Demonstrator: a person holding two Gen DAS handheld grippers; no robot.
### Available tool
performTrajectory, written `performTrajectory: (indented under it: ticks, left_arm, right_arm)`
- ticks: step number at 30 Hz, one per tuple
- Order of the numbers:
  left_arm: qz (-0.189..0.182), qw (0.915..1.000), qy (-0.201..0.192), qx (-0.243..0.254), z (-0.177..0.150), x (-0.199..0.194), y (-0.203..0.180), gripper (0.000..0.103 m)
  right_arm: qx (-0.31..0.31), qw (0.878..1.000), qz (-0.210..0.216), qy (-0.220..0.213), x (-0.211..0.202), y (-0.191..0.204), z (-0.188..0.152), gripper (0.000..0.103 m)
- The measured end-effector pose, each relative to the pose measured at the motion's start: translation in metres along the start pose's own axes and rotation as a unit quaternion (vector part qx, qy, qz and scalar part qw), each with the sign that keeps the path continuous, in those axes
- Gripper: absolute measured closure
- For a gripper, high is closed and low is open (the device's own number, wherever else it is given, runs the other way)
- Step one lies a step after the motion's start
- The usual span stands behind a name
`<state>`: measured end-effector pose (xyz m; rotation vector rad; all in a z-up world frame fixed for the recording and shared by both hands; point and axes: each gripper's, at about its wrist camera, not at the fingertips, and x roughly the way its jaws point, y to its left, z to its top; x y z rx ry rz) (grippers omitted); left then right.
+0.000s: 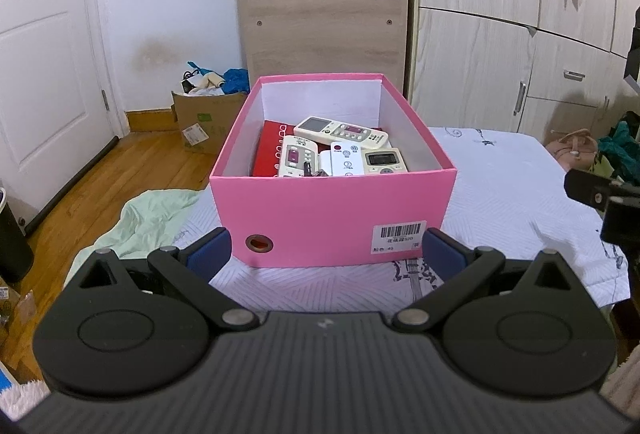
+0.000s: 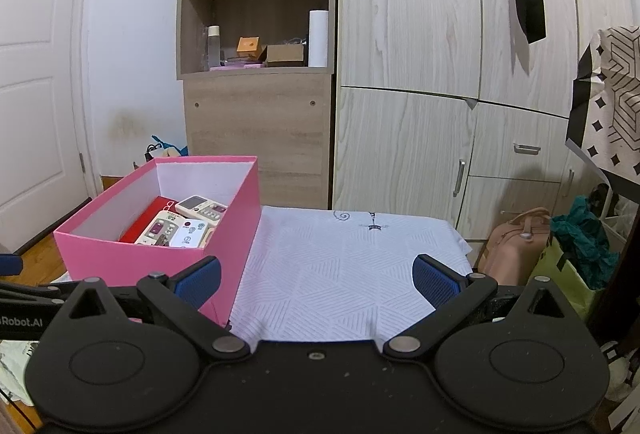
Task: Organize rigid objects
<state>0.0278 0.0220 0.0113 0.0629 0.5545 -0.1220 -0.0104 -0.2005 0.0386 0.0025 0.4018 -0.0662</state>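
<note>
Meanwhile, both tongs hang empty with jaws spread wide: the left gripper [image 1: 326, 248] squarely faces the pink shoebox [image 1: 332, 209], just ahead of its fingertips, where several remote controls [image 1: 340, 149] lie jumbled on a red case [image 1: 269, 147]. The right gripper [image 2: 316, 280] hovers over bare white bedspread [image 2: 344, 266], box ahead-left. Any pickup should probably descend from above, clearing the box walls.

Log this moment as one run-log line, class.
left gripper: open, empty | right gripper: open, empty | pink box: holds remotes
</note>
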Motion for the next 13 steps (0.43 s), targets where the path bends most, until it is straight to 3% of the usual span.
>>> performTrajectory:
  ticks: [13]
  left_arm:
    - [-0.003,1.0000,0.002,-0.003,0.0007,0.0008,0.0019,0.000]
  right_arm:
    - [-0.003,1.000,0.000,0.002,0.0009,0.0006,-0.0013,0.000]
